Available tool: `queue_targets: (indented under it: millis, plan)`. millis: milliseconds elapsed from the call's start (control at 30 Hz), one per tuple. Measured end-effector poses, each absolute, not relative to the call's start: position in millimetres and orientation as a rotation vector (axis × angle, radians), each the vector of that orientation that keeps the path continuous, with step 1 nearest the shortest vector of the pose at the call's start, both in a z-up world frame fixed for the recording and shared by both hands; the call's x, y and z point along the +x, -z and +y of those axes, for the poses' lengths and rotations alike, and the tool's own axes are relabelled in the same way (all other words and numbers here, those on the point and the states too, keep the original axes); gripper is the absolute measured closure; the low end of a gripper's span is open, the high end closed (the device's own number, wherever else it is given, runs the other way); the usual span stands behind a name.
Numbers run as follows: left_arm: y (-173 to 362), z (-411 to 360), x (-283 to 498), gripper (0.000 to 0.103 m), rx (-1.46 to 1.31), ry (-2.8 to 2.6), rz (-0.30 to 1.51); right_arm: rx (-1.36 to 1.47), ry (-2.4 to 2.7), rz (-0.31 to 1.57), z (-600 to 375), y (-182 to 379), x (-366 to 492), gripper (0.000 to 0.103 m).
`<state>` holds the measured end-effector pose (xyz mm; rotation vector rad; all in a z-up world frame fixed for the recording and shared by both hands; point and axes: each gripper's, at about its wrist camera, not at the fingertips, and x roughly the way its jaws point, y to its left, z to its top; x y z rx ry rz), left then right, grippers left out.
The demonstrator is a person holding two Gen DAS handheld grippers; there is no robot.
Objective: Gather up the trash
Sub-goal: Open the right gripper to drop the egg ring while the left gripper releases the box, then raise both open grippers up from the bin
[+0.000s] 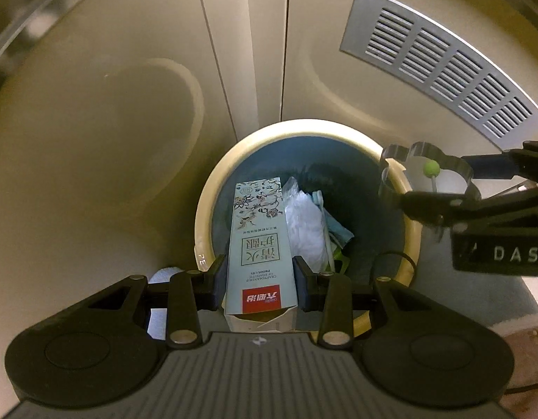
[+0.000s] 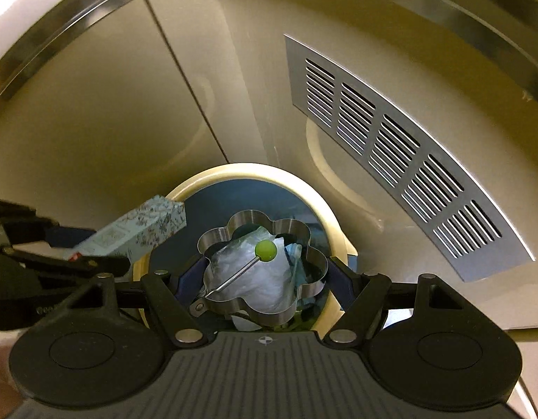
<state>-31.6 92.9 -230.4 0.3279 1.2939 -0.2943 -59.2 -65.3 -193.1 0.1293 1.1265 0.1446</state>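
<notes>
My left gripper is shut on a long pale-blue flowered toothpaste box, held lengthwise over a round cream-rimmed waste bin. White crumpled plastic and other scraps lie inside the bin. My right gripper is shut on a flower-shaped metal ring mould with a green-knobbed handle, held above the same bin. The ring mould and right gripper show at the right in the left wrist view. The box and left gripper show at the left in the right wrist view.
Beige cabinet doors rise behind the bin, with a metal vent grille to the right. A metal rail runs along the top of the cabinets. The bin stands close against the cabinet front.
</notes>
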Motion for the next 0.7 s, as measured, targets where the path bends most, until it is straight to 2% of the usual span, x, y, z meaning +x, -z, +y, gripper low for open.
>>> queue_targets:
  millis: [233, 300, 333, 367, 433, 700]
  plan:
    - [239.7, 90.4, -23.9, 0.059, 0.333, 0.311, 1.333, 0.160, -0.148, 1.153, -66.7, 204.1, -47.7, 0.026]
    - [239.6, 91.3, -21.6, 0.043, 0.322, 0.334, 1.361, 0.162, -0.143, 1.161, -64.4, 205.5, -45.6, 0.025]
    - [239.6, 92.0, -20.6, 0.018, 0.316, 0.345, 1.370, 0.163, -0.143, 1.161, -65.0, 206.2, -44.8, 0.021]
    - [239.6, 92.2, -20.4, 0.001, 0.310, 0.347, 1.365, 0.164, -0.144, 1.162, -66.1, 207.0, -44.2, 0.013]
    - [236.7, 92.6, -22.9, 0.000, 0.311, 0.343, 1.338, 0.171, -0.144, 1.158, -68.7, 208.5, -44.1, 0.007]
    - [222.1, 97.7, -33.8, 0.000, 0.343, 0.315, 1.321, 0.198, -0.145, 1.162, -73.3, 194.6, -53.7, 0.007]
